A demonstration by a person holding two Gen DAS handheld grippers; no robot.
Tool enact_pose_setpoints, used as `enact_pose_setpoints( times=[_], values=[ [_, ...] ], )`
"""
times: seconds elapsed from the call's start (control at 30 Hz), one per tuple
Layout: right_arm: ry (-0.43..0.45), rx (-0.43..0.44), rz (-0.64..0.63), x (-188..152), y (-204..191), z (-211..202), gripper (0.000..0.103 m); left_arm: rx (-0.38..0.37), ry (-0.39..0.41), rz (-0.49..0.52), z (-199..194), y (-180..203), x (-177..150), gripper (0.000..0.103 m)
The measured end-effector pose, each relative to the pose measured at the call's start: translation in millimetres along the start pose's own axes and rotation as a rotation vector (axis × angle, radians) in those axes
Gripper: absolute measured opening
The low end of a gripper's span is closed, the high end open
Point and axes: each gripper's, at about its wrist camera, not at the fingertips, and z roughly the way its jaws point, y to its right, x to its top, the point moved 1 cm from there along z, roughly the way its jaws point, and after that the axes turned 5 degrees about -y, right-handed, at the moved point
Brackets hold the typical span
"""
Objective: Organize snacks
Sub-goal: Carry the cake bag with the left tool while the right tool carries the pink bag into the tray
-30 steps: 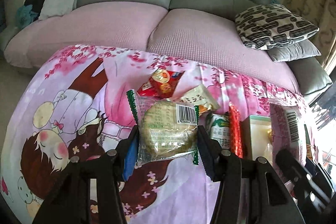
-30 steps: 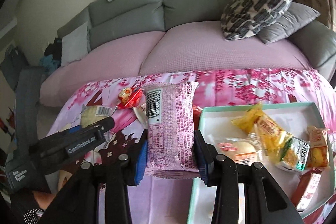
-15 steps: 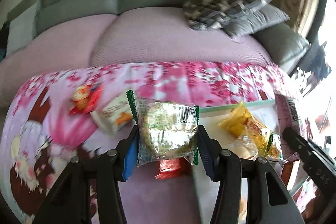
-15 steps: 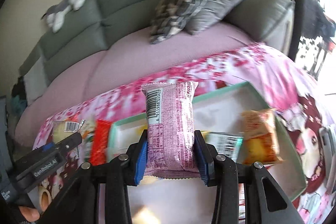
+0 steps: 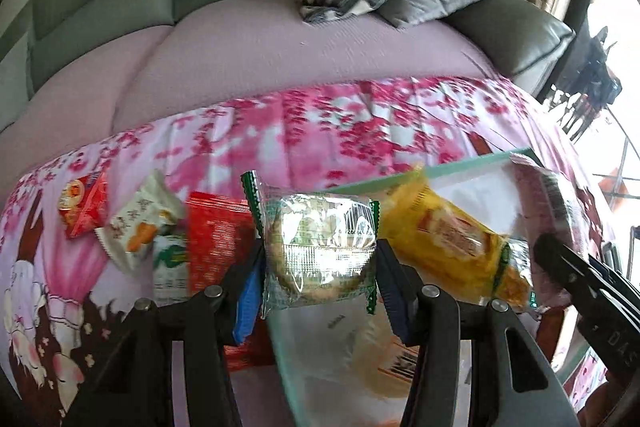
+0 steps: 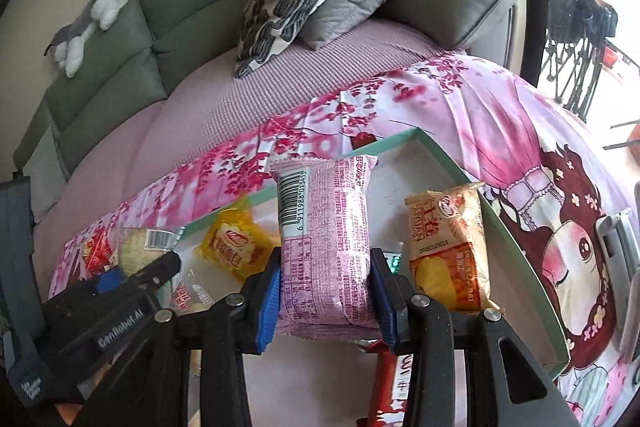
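The left gripper [image 5: 318, 263] holds a round cake in a clear wrapper [image 5: 320, 251], its blue pads pressing the two sides. The right gripper [image 6: 325, 291] is clamped on a pink snack packet [image 6: 326, 247] in the same way. Both snacks hang above the mint-edged tray [image 6: 516, 251], which lies on the pink cherry-blossom cloth [image 5: 320, 131] before the sofa [image 5: 280, 39].

The step in hand, I think, is to lay these two snacks into the tray. To do it well, each hand should go low over a bare white part of the floor — for the pink packet, the gap between the yellow packet [image 6: 234, 247] at 9 o'clock and the orange packet [image 6: 450, 247] at 3 o'clock — and open only when the wrapper nearly touches, so it does not tumble onto the others.

The pink packet's long axis runs from 6 to 12 o'clock, barcode end far from the camera. The round cake has no clear long axis; its green crimped edges stand at 9 and 3 o'clock.
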Motion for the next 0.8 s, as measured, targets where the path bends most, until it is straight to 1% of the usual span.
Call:
enact_pose_setpoints(
  times=[0.13, 0.23, 0.37, 0.4, 0.43, 0.5, 0.63, 0.67, 0.7, 0.8],
  values=[
    [-0.01, -0.022, 0.002, 0, 2, 4, 0.043, -0.022, -0.021, 0.009, 5, 9, 0, 0.054],
    [-0.016, -0.029, 0.002, 0, 2, 7, 0.044, -0.021, -0.027, 0.012, 8, 11, 1, 0.055],
    [-0.013, -0.039, 0.01, 1, 4, 5, 0.044, -0.038, -0.039, -0.015, 10, 6, 2, 0.056],
    [-0.01, -0.038, 0.016, 1, 5, 4, 0.045, -0.046, -0.042, -0.029, 9, 4, 2, 0.058],
    [-0.007, -0.034, 0.019, 1, 5, 2, 0.048, -0.052, -0.046, -0.041, 7, 3, 2, 0.059],
    [0.003, -0.025, 0.015, 2, 4, -1, 0.055, -0.066, -0.05, -0.066, 4, -1, 2, 0.066],
    [0.021, -0.039, -0.005, 4, -1, -6, 0.064, -0.096, -0.036, -0.106, -6, -6, 4, 0.069],
    [0.025, -0.042, -0.01, 4, -1, -8, 0.066, -0.097, -0.033, -0.112, -9, -7, 4, 0.072],
    [0.03, -0.046, -0.018, 4, -2, -9, 0.067, -0.103, -0.025, -0.117, -13, -7, 4, 0.078],
    [0.03, -0.046, -0.032, 5, -4, -11, 0.07, -0.109, -0.001, -0.128, -24, -9, 3, 0.083]
  ],
)
